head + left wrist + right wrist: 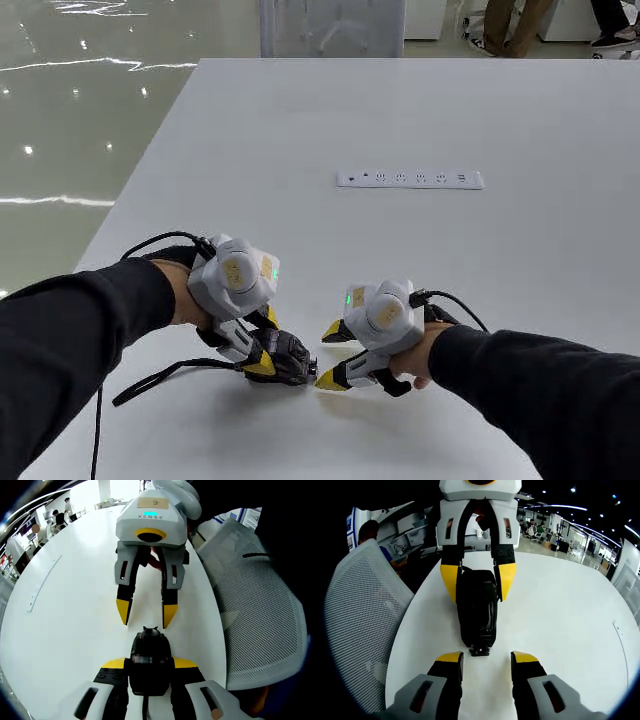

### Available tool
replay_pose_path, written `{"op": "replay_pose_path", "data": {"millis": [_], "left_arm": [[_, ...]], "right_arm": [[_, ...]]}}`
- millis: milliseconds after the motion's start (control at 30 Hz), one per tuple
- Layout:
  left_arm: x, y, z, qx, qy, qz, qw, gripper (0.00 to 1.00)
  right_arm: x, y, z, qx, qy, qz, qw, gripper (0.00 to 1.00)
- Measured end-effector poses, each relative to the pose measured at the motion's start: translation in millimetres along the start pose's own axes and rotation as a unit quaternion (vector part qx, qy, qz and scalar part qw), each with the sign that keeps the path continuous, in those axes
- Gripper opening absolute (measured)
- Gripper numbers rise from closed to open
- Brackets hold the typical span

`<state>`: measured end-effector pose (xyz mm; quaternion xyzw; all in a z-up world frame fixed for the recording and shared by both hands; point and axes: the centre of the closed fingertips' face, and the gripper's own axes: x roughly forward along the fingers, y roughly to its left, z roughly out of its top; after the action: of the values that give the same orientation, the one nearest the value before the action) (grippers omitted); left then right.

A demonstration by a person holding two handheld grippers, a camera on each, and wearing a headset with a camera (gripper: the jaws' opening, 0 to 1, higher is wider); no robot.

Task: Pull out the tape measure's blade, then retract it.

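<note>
As head view showed, my left gripper (pixel 268 342) was clenched on black tape measure (pixel 287 356), low on white workbench (pixel 420 110); right gripper (pixel 332 356) just beside, jaws released.
Left gripper view: tape measure between my yellow tips, right gripper facing, spread.
Right gripper view: blade hook (pixel 480 651) just ahead of my open tips, untouched.
Pull-out not begun, I judged; next move called for pinch on blade hook, then straight draw away.

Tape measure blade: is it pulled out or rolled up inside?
Inside. Only its end hook pokes from the black case, and the right gripper is open in front of it, not yet pinching it.
</note>
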<state>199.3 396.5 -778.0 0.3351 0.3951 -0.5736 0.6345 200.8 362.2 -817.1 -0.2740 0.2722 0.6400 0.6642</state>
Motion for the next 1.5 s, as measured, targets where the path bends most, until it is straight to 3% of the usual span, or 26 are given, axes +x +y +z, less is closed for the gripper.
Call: {"op": "replay_pose_path", "data": {"millis": [233, 533, 833, 1300, 1500], "left_arm": [[0.0, 0.0, -0.1, 0.000, -0.002, 0.000, 1.0000, 0.28], [0.1, -0.5, 0.2, -0.001, -0.002, 0.000, 1.0000, 0.28], [1.0, 0.8, -0.3, -0.005, -0.001, 0.000, 1.0000, 0.28], [1.4, 0.5, -0.1, 0.001, 0.011, 0.000, 0.9999, 0.28], [0.6, 0.3, -1.0, -0.001, 0.005, 0.000, 1.0000, 0.28]], "right_arm": [[4.0, 2.4, -0.2, -0.006, 0.005, 0.005, 1.0000, 0.22], [14.2, 9.0, 1.1, -0.023, 0.014, 0.018, 0.9995, 0.15], [9.8, 4.5, 2.3, -0.006, 0.005, 0.019, 0.9998, 0.11], [9.5, 8.0, -0.8, -0.017, 0.015, 0.023, 0.9995, 0.09], [7.2, 8.0, -4.8, -0.012, 0.018, 0.023, 0.9995, 0.10]]}}
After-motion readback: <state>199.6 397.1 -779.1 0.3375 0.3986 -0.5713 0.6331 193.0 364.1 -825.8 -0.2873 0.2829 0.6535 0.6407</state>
